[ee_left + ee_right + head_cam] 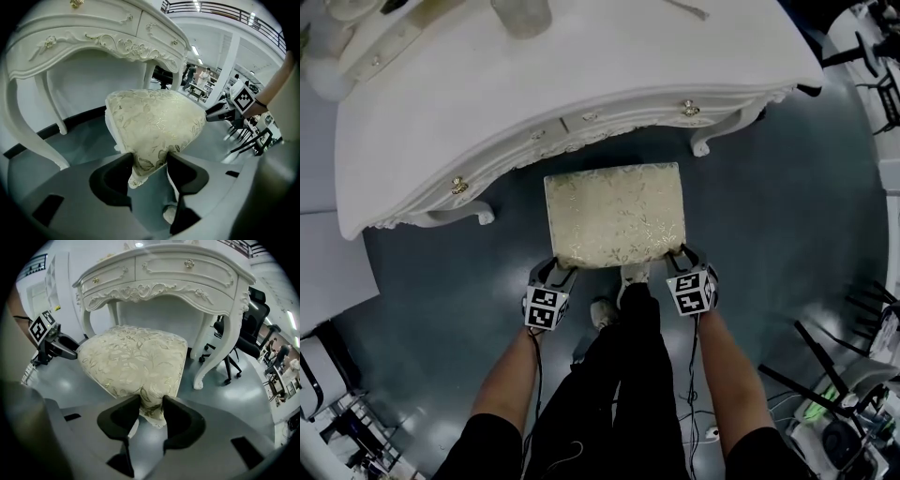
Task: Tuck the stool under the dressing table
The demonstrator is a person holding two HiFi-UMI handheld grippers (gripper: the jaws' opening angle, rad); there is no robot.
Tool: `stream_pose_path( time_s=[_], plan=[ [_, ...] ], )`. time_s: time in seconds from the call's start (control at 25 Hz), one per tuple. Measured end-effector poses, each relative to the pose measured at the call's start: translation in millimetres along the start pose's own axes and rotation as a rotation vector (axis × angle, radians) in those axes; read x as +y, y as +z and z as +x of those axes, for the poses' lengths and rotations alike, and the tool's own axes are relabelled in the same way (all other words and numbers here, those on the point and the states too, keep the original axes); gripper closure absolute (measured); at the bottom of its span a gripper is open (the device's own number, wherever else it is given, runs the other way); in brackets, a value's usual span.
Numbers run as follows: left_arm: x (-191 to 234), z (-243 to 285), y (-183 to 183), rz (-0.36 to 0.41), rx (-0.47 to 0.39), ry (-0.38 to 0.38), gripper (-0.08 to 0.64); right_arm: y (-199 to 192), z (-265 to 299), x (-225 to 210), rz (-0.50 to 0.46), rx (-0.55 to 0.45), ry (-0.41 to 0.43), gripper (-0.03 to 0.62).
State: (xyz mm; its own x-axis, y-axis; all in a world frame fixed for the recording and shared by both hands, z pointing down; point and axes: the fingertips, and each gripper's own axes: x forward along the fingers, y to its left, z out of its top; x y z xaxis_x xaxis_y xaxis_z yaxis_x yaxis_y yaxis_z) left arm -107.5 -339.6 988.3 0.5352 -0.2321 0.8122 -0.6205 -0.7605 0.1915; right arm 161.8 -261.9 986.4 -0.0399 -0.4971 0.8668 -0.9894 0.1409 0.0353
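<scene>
Dark floor [773, 239] carries the stool [616, 214]; dressing table [581, 89] stands straight beyond it. Left gripper [557, 270] and right gripper [687, 255] each clamp a near corner.

Even ceiling light, soft floor [262, 399] glare, stool [616, 214] sharp, fisheye-warped black corners.

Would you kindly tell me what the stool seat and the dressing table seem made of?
The stool seat: padded fabric, cream with a shiny gold leaf pattern, bunching at corners. The dressing table: probably white-painted wood, smooth, with carved scrollwork.
</scene>
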Motion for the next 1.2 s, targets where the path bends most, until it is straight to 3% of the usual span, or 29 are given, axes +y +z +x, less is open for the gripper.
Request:
stream_pose_path(
  time_s=[0.84,1.2],
  plan=[
    [60,36,79,-0.120,-0.052,0.127,0.311,124,68,-58,-0.107,-0.048,0.045,0.411],
    [117,48,122,-0.088,-0.073,0.204,0.311,179,99,-61,-0.118,-0.112,0.070,0.411]
  ],
)
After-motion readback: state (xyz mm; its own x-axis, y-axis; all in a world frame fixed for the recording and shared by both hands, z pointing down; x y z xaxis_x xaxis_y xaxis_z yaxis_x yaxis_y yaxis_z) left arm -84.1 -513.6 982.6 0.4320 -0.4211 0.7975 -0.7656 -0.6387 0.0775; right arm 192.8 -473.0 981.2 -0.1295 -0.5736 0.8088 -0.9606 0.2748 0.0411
